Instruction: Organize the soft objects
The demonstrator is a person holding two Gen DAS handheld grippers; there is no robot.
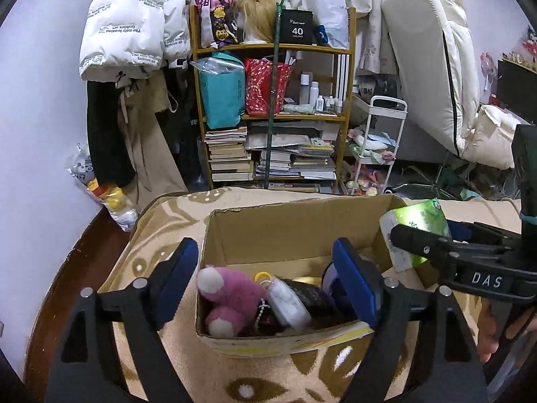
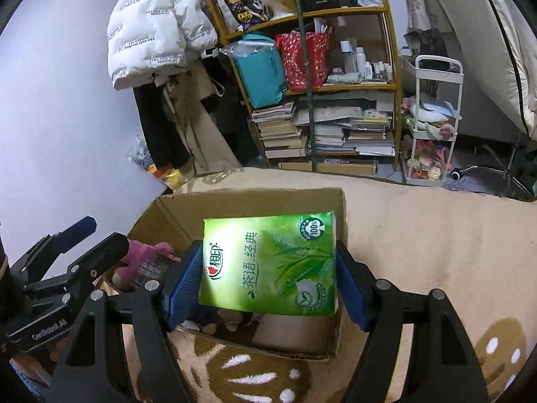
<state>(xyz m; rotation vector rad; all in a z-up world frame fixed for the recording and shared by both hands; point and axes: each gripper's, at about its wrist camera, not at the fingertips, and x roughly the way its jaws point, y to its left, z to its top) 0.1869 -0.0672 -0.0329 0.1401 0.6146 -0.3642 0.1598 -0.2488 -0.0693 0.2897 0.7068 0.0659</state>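
A brown cardboard box [image 1: 278, 228] stands open on a beige patterned rug [image 1: 161, 235]. Inside lie a pink plush toy [image 1: 228, 299], a white marbled pouch [image 1: 288, 305] and dark items. My left gripper [image 1: 268, 285] is open and empty, hovering over the box's near side. My right gripper [image 2: 268, 268] is shut on a green tissue pack [image 2: 272, 262] and holds it over the box [image 2: 248, 201]. The pack also shows at the box's right edge in the left wrist view [image 1: 416, 231]. The pink plush [image 2: 141, 255] shows left of the pack.
A wooden shelf [image 1: 272, 114] with bags, bottles and stacked books stands behind the rug. A white jacket [image 1: 127, 23] hangs at left. A white trolley [image 1: 376, 147] and a leaning mattress [image 1: 433, 67] stand at right. Dark wood floor [image 1: 70, 268] borders the rug.
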